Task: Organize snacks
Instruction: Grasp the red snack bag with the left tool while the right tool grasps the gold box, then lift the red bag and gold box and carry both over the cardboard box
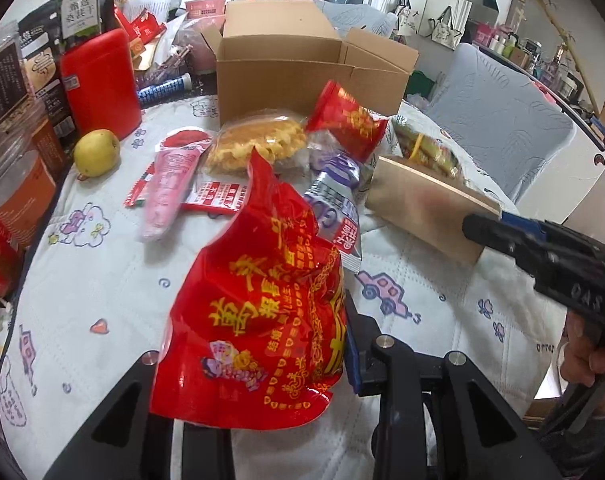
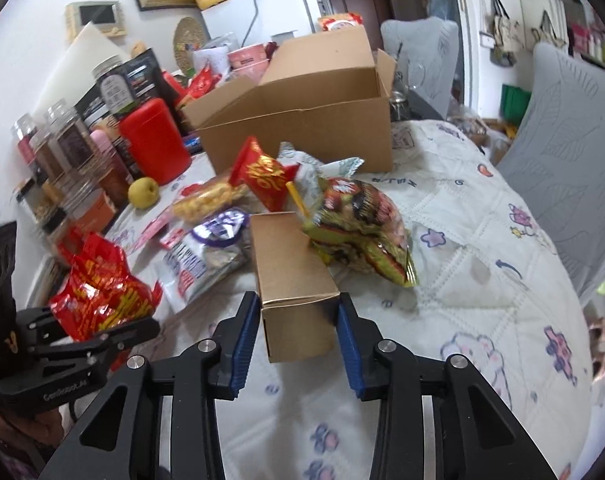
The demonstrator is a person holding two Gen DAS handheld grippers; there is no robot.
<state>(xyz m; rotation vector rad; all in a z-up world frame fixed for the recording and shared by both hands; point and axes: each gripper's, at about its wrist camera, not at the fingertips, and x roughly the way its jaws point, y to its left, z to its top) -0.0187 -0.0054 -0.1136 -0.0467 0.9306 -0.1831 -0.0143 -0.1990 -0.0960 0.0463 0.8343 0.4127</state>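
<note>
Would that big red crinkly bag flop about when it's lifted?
Probably: the red bag is thin creased foil that bends above the left tool gripping it. It looks puffy, so likely light, and its glossy skin may slip.

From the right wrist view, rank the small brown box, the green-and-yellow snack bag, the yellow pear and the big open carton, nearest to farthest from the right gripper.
1. Small brown box: between the right gripper's blue pads.
2. Green-and-yellow snack bag: just beyond the box, to its right.
3. Yellow pear: farther off to the left, by the red canister.
4. Big open carton: at the back, centre.
</note>
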